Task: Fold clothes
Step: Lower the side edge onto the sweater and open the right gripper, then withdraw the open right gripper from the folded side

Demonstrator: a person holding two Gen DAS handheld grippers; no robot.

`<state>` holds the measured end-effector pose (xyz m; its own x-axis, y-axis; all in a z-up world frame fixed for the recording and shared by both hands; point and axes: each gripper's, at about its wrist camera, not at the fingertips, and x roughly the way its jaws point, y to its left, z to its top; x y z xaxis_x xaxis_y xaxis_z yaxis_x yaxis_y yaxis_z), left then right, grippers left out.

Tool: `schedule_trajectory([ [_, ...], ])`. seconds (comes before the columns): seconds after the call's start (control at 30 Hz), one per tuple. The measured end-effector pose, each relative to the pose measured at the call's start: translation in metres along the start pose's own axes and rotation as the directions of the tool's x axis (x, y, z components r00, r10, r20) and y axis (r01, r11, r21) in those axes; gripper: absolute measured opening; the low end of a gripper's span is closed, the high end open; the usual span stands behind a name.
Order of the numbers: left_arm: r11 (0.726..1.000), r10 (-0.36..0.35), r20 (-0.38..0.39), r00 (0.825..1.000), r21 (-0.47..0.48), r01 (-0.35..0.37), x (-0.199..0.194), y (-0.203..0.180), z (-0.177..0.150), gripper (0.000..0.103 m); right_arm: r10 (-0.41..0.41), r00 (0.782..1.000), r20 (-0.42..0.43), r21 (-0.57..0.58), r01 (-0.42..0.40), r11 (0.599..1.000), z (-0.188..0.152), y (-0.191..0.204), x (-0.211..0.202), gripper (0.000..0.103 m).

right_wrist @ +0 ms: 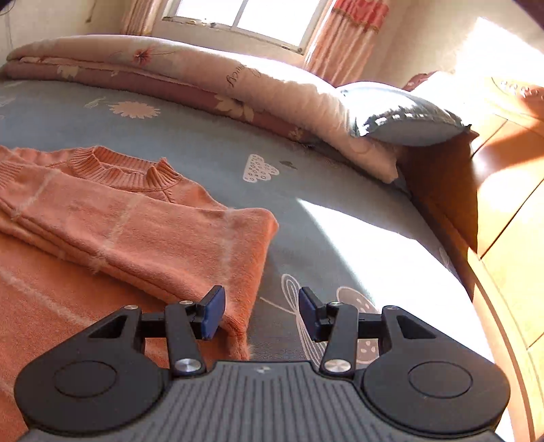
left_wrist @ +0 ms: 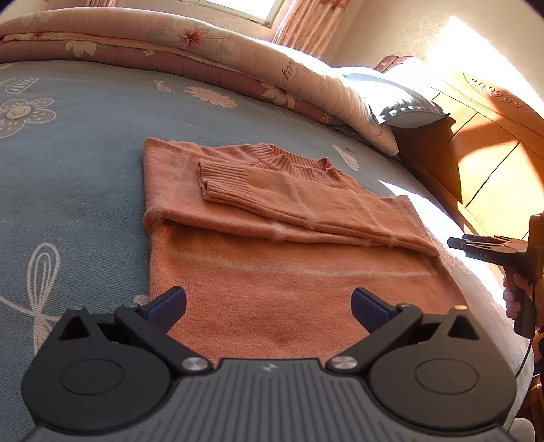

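Fingers of left gripper (left_wrist: 268, 306) spread wide, empty, hovering over hem end of one orange sweater (left_wrist: 272, 217). Fingers of right gripper (right_wrist: 261, 314) part open, nothing between them; left blue pad (right_wrist: 214, 314) sits just beside or on sweater's right edge, contact can't be told. Sweater lies flat on bed (left_wrist: 74, 176), long axis running from near hem to ribbed collar (left_wrist: 292, 163) at far end; both sleeves folded across chest, one ribbed cuff (left_wrist: 221, 180) pointing left. Left wrist view alone shows whole garment plus right gripper and a hand (left_wrist: 516, 292) at bed's right edge. Right wrist view alone shows window (right_wrist: 238, 17) w/ two curtains. Both views: one folded quilt (left_wrist: 170, 51), one grey pillow (right_wrist: 404, 119), wooden headboard (right_wrist: 510, 204).
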<state>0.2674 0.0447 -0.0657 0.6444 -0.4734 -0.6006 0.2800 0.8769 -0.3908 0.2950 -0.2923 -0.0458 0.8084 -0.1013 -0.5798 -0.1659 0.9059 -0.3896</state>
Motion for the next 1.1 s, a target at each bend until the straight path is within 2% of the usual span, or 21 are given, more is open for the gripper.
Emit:
schedule_trajectory([
  [0.1, 1.0, -0.01, -0.038, 0.999, 0.029, 0.012, 0.013, -0.008, -0.008, 0.102, 0.011, 1.0, -0.024, 0.155, -0.007, 0.988, -0.021, -0.032, 0.0, 0.052],
  [0.2, 0.996, 0.018, -0.038, 0.999, 0.09, -0.014, 0.019, -0.017, -0.014, 0.102, 0.025, 0.999, -0.045, 0.282, -0.012, 0.959, -0.041, -0.06, 0.0, 0.052],
  [0.3, 0.993, 0.026, -0.035, 0.999, 0.113, -0.022, 0.019, -0.019, -0.016, 0.102, -0.023, 0.997, -0.076, 0.153, 0.034, 0.988, -0.041, -0.034, 0.012, 0.052],
  [0.37, 0.992, 0.03, -0.033, 0.999, 0.124, -0.025, 0.02, -0.02, -0.017, 0.102, -0.073, 0.995, -0.075, 0.121, 0.081, 0.989, -0.041, -0.025, 0.02, 0.05],
  [0.47, 0.99, 0.034, -0.031, 0.999, 0.141, -0.03, 0.02, -0.022, -0.018, 0.102, -0.083, 0.996, -0.043, 0.177, 0.089, 0.98, -0.042, -0.027, 0.021, 0.032],
  [0.57, 0.988, 0.036, -0.03, 0.999, 0.148, -0.031, 0.02, -0.022, -0.018, 0.102, -0.077, 0.997, -0.03, 0.269, 0.083, 0.96, -0.047, -0.037, 0.019, 0.021],
  [0.63, 0.989, 0.036, -0.03, 0.999, 0.147, -0.031, 0.02, -0.022, -0.018, 0.102, -0.058, 0.997, -0.045, 0.381, 0.071, 0.922, -0.052, -0.05, 0.021, 0.019],
  [0.77, 0.99, 0.031, -0.03, 0.999, 0.14, -0.027, 0.02, -0.02, -0.018, 0.102, 0.03, 0.999, -0.043, 0.609, 0.002, 0.793, -0.069, -0.077, 0.026, 0.02],
  [0.8, 0.99, 0.029, -0.03, 0.999, 0.137, -0.025, 0.02, -0.02, -0.017, 0.102, 0.048, 0.998, -0.041, 0.648, -0.01, 0.762, -0.073, -0.082, 0.027, 0.025],
  [0.9, 0.991, 0.024, -0.03, 0.999, 0.129, -0.02, 0.019, -0.019, -0.017, 0.102, 0.068, 0.996, -0.052, 0.693, -0.013, 0.721, -0.073, -0.089, 0.021, 0.029],
  [1.0, 0.991, 0.026, -0.029, 0.999, 0.13, -0.022, 0.02, -0.02, -0.017, 0.102, 0.037, 0.999, -0.014, 0.67, -0.018, 0.742, -0.059, -0.089, 0.007, 0.026],
  [1.1, 0.99, 0.032, -0.028, 0.999, 0.136, -0.028, 0.02, -0.021, -0.018, 0.102, 0.007, 1.0, 0.025, 0.646, -0.021, 0.763, -0.044, -0.089, -0.006, 0.02],
])
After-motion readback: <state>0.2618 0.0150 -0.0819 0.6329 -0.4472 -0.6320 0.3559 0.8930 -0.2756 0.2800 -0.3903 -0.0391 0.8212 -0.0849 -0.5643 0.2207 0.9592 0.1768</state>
